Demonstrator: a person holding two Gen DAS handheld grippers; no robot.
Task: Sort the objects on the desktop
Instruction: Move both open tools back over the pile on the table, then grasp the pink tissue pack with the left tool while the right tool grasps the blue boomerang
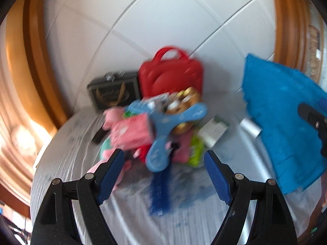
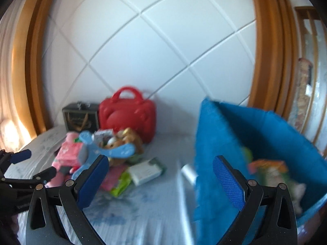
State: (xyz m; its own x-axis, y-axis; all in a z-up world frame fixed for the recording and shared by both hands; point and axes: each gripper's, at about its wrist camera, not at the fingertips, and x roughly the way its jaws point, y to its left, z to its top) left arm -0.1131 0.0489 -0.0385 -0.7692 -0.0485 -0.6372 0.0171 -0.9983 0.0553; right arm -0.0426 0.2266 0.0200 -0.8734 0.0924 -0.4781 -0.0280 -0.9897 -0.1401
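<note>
Blue bin (image 2: 265,126) beside toy pile (image 1: 155,126)

A white padded wall panel (image 2: 143,47), crossed by diagonal seams, fills the background between 2 curved orange-brown wooden frames (image 2: 263,61), with a pale grey-blue bedsheet (image 2: 155,220) spread below and warm light glowing through a curtain (image 1: 18,138) at far left.

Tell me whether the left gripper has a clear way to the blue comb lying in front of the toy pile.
Probably yes. The left gripper is open and empty, and the blue comb lies on the bedsheet between its fingers in the left wrist view, nearer than the toy pile. Nothing covers it, though the picture is blurred.
</note>
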